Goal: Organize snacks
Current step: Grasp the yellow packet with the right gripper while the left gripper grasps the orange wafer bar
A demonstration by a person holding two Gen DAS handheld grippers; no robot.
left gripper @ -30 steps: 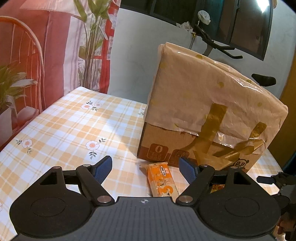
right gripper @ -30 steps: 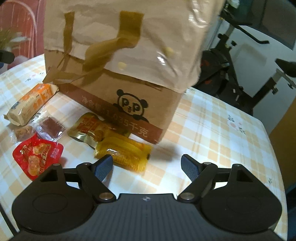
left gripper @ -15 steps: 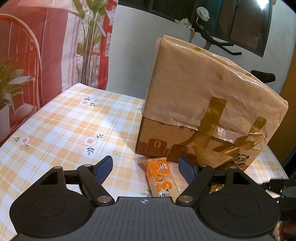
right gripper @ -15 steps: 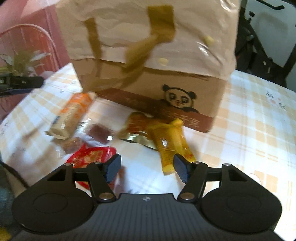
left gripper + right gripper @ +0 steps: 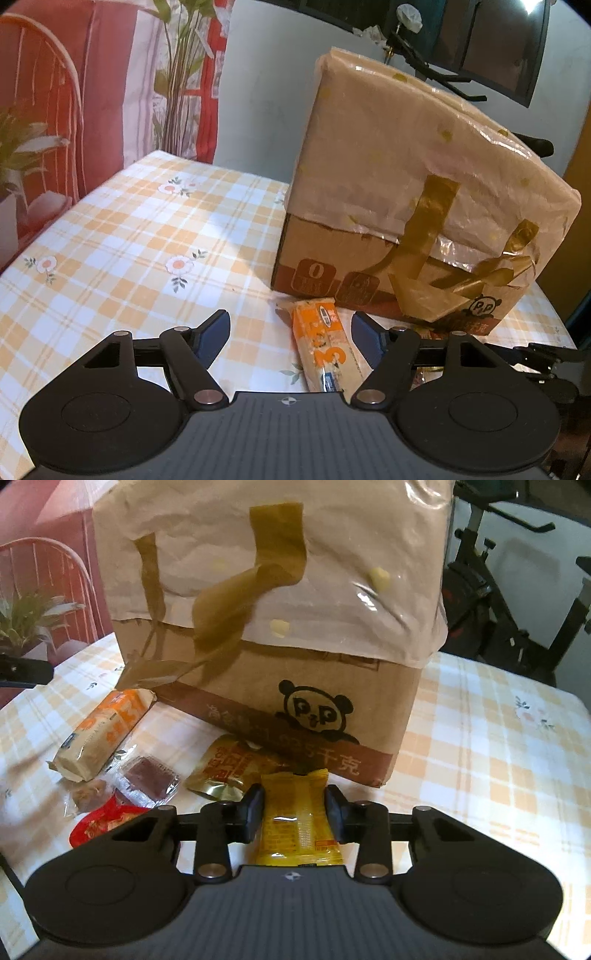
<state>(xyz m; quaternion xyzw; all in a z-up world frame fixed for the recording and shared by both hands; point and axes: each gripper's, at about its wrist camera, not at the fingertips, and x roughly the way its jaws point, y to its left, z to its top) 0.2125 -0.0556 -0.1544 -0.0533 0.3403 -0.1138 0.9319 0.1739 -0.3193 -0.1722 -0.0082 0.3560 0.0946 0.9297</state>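
A table covered in an orange-and-white checked floral cloth [image 5: 491,716] bore a paper-draped cardboard box [image 5: 280,635], an orange wafer pack [image 5: 103,731], and small wrapped snacks [image 5: 147,775].
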